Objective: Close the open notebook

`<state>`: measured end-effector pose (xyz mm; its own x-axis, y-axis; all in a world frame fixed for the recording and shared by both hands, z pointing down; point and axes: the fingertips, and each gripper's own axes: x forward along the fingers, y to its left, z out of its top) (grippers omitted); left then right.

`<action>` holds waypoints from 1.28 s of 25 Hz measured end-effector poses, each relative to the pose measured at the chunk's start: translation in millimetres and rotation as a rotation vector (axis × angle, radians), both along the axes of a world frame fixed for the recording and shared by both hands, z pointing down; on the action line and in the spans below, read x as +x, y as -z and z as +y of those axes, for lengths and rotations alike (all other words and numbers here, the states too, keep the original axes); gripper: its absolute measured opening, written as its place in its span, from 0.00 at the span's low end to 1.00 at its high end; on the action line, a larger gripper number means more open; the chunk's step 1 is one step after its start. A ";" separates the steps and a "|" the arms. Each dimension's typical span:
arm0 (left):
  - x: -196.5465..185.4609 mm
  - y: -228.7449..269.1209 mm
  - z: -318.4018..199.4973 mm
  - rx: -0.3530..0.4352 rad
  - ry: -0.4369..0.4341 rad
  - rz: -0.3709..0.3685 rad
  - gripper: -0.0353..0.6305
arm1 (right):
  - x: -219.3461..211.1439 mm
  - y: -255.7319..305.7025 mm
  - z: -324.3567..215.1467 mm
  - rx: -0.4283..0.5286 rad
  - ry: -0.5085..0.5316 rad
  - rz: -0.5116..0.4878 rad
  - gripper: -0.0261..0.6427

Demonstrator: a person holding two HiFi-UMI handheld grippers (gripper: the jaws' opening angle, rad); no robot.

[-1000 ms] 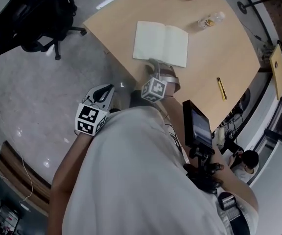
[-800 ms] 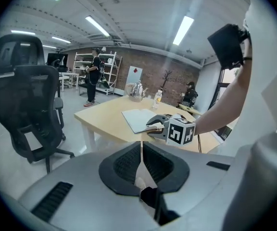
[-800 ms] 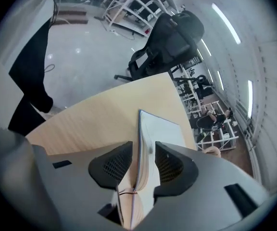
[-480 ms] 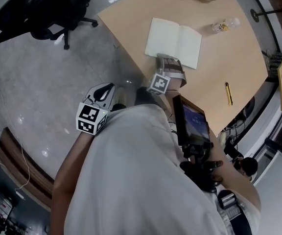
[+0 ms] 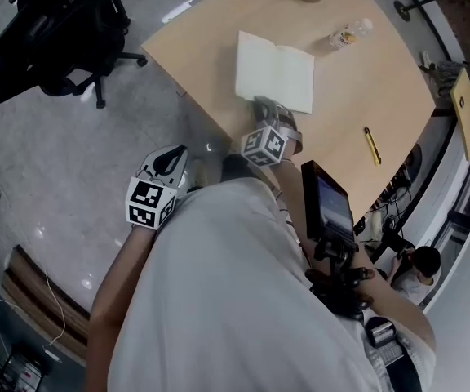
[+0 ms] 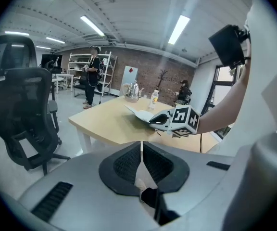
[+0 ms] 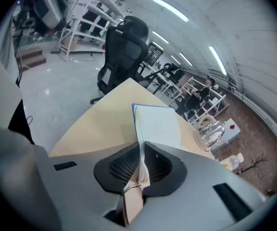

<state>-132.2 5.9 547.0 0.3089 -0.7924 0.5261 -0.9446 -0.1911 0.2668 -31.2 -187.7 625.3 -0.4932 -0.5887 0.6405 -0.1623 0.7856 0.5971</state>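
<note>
The person wears a loose, pale grey short-sleeved shirt (image 5: 227,300), with a black screen (image 5: 330,207) on a black bracket standing at the front of it (whether that is strapped to them I can't tell). The left gripper (image 5: 176,155) and the right gripper (image 5: 263,106) share one build: a smooth silver-grey shell with dark slotted vents, black pads (image 6: 127,165) with a fine mesh-like grid on their inner faces, and a white cube (image 5: 148,202) printed with black square markers on each side.
</note>
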 end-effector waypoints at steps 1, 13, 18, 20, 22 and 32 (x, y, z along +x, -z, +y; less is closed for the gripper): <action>1.9 1.0 -3.9 0.005 -0.013 -0.002 0.08 | 2.7 3.8 -1.6 -0.027 -0.028 -0.038 0.10; 46.2 2.9 -34.3 0.006 -0.207 -0.022 0.08 | 60.9 27.1 -26.4 -0.525 -0.481 -0.805 0.09; 62.3 1.4 -42.1 -0.006 -0.271 -0.030 0.08 | 99.8 21.0 -37.2 -0.660 -0.710 -1.078 0.09; 65.2 -0.3 -44.2 -0.013 -0.287 -0.032 0.08 | 115.2 13.7 -41.9 -0.709 -0.805 -1.159 0.09; 67.4 -1.4 -46.4 -0.018 -0.295 -0.032 0.08 | 128.3 6.1 -46.6 -0.741 -0.893 -1.189 0.09; 77.5 -1.7 -61.7 -0.030 -0.323 -0.029 0.08 | 182.2 -31.1 -50.9 -0.838 -1.344 -1.248 0.09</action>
<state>-54.7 -55.8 548.7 0.5264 -0.6396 0.5601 -0.8437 -0.4744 0.2512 151.0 -238.6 656.4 -0.3834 -0.6850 0.6195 -0.7233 -0.1944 -0.6626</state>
